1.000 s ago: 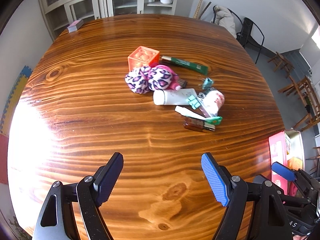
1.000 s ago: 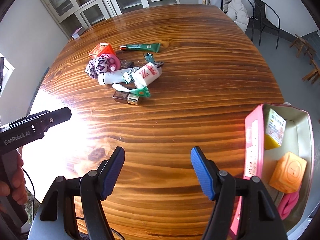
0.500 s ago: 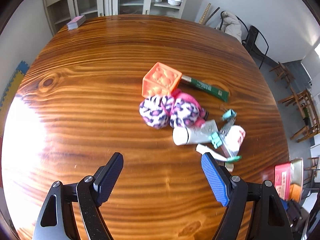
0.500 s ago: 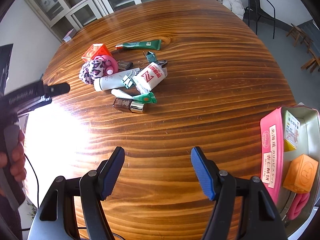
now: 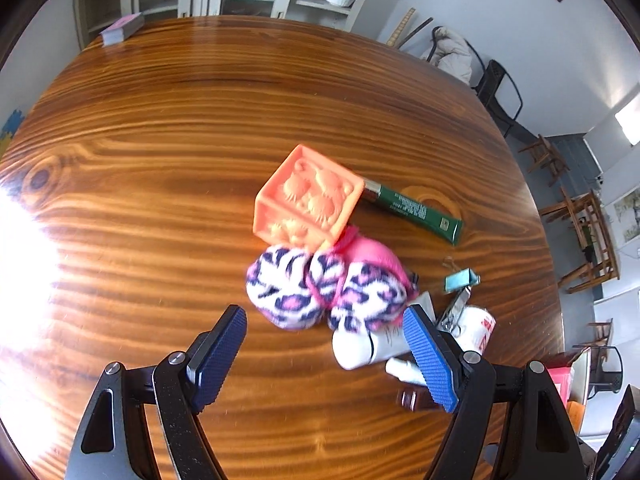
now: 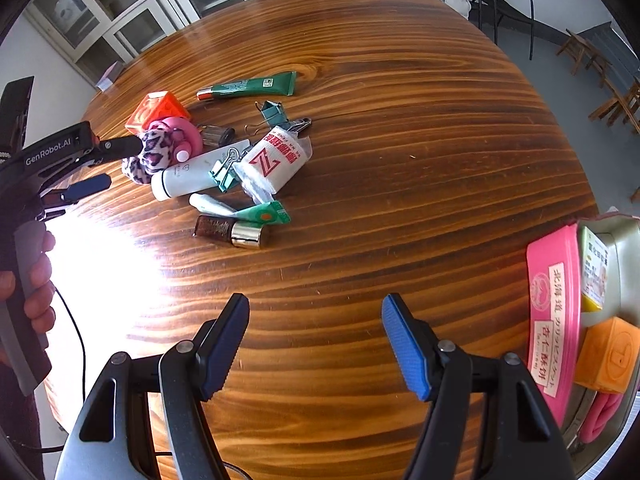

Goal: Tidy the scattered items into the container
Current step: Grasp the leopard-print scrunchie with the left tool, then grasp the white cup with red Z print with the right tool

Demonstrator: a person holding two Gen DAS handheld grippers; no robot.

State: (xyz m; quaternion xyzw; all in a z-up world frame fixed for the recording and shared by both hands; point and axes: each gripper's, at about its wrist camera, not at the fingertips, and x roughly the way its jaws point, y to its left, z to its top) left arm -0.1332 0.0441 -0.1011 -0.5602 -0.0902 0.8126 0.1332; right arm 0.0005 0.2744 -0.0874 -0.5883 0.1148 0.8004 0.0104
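Over the last second the left tool (image 5: 324, 354) has swept in over the counter (image 5: 160, 140) from bare wood to the pile, and its wide, empty jaws now frame the near edge of the pink leopard-print plush (image 5: 320, 292), not yet touching it. The orange embossed cube (image 5: 308, 200) leans just behind the plush, with the green tube (image 5: 416, 212) beyond. The right tool (image 6: 316, 344) has drifted slightly lower, also wide and empty, over bare counter. The pink-sided tin (image 6: 554, 312), already holding an orange block (image 6: 608, 356), waits well apart at the right. The plush looks like the first pick.
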